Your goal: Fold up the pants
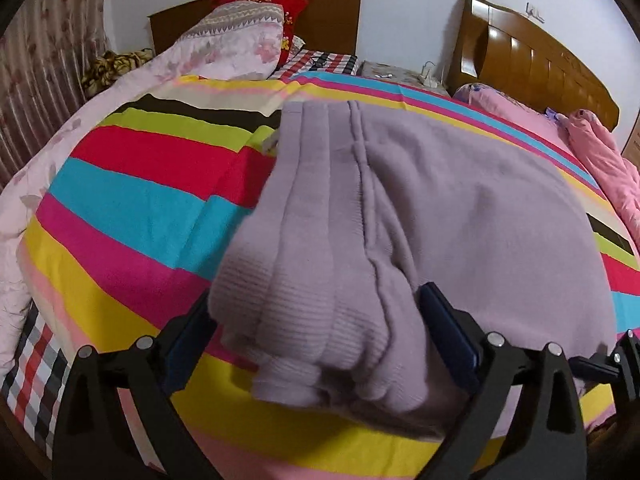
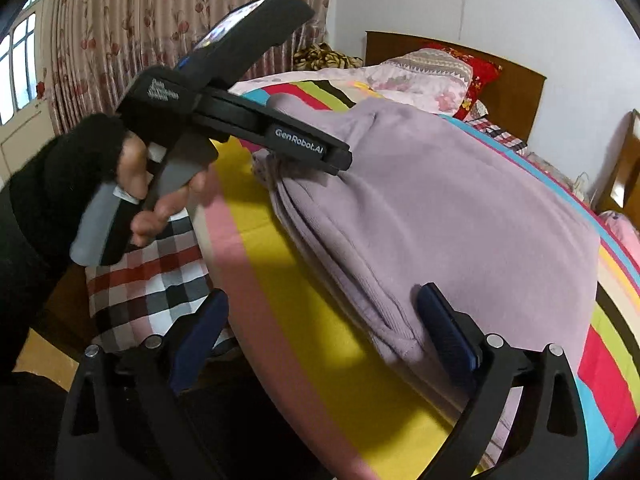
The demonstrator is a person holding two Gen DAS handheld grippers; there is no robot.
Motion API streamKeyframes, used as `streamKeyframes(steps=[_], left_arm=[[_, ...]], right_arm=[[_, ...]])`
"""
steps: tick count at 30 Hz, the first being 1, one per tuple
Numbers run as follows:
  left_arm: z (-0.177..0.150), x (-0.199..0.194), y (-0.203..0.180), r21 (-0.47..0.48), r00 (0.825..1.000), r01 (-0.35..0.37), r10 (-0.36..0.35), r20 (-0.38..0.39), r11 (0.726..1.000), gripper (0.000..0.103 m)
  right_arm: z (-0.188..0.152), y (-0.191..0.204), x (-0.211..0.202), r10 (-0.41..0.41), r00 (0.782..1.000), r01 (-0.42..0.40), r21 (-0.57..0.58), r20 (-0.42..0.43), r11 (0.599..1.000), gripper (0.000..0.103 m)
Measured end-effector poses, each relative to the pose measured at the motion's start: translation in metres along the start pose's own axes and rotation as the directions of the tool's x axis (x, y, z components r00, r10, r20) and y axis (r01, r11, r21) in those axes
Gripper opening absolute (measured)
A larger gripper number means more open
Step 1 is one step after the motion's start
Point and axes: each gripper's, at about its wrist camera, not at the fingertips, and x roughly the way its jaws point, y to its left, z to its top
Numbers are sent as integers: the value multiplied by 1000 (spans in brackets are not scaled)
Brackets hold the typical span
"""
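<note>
Lilac knit pants (image 1: 420, 208) lie folded on a striped bedsheet (image 1: 132, 208). In the left wrist view my left gripper (image 1: 316, 332) is open, its two blue-padded jaws wide apart on either side of the bunched ribbed cuffs (image 1: 304, 320) at the near end. In the right wrist view the pants (image 2: 460, 216) fill the middle. My right gripper (image 2: 320, 320) is open at the pants' near corner; its right pad (image 2: 444, 332) touches the cloth edge, the left pad (image 2: 204, 328) stands off the bed. The left gripper (image 2: 340, 160) also shows there, over the pants' far left end.
A pink quilt and pillows (image 1: 236, 44) lie at the head of the bed by a wooden headboard (image 1: 320, 16). A second bed with pink bedding (image 1: 600, 168) stands to the right. Curtains (image 2: 140, 20) hang on the left. A checkered sheet (image 2: 148, 280) hangs at the bed edge.
</note>
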Motion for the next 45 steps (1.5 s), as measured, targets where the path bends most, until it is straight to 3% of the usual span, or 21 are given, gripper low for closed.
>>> streamKeyframes(steps=[3, 6, 8, 10, 13, 17, 19, 21, 23, 25, 28, 30, 33, 36, 38, 39, 42, 43, 45], left_arm=[[0, -1, 1, -4, 1000, -10, 10, 7, 1000, 100], [2, -21, -12, 43, 995, -95, 93, 35, 995, 100], [9, -39, -20, 55, 988, -126, 121, 94, 990, 99], [17, -44, -24, 56, 982, -158, 151, 116, 986, 99], [20, -24, -19, 58, 971, -231, 227, 68, 971, 100], [7, -14, -3, 28, 987, -160, 159, 26, 987, 101], [6, -13, 2, 21, 991, -134, 133, 18, 991, 101], [6, -11, 3, 22, 991, -134, 134, 16, 991, 102], [5, -9, 4, 20, 990, -137, 137, 21, 990, 102], [3, -9, 3, 13, 990, -137, 136, 27, 991, 102], [3, -8, 3, 14, 990, -137, 136, 31, 991, 102], [3, -7, 4, 17, 990, -136, 135, 32, 991, 102], [2, -8, 5, 15, 990, -134, 134, 35, 991, 102], [1, -8, 6, 13, 991, -131, 131, 39, 991, 102], [1, -8, 7, 14, 991, -131, 131, 41, 991, 102], [1, -8, 7, 13, 991, -131, 130, 41, 991, 102], [0, -7, 9, 5, 992, -121, 121, 43, 993, 102], [0, -7, 10, 4, 992, -120, 119, 44, 993, 102], [-1, -7, 11, -2, 992, -114, 114, 45, 993, 102]], right_arm=[[3, -6, -6, 43, 999, -43, 0, -9, 999, 94], [18, -31, -38, 163, 985, -162, -17, 52, 987, 93], [31, -60, -56, 161, 979, -162, 2, 124, 987, 93], [48, -113, -58, 127, 978, -145, 106, 165, 984, 95], [59, -184, -24, 114, 988, -138, 265, 105, 954, 95], [55, -237, 33, 200, 980, -185, 392, 0, 901, 95], [56, -252, 49, 138, 990, -112, 379, -42, 919, 95], [57, -264, 52, 143, 989, -118, 397, -35, 910, 94], [62, -270, 47, 122, 992, -104, 422, -16, 901, 95], [69, -264, 49, 156, 988, -143, 409, 1, 901, 95], [73, -250, 60, 183, 981, -154, 330, -57, 931, 94], [72, -253, 70, 121, 986, -84, 289, -112, 954, 93], [72, -267, 55, 45, 997, -17, 389, -61, 921, 93], [79, -245, 38, 104, 995, -100, 351, 7, 931, 94], [77, -218, 37, 192, 981, -178, 268, -26, 947, 94], [75, -210, 38, 198, 979, -180, 240, -51, 954, 94], [64, -207, 48, 16, 990, 10, 180, -143, 984, 94], [61, -214, 44, -38, 991, 66, 213, -132, 975, 94], [57, -219, 18, -56, 997, 68, 313, -47, 947, 94]])
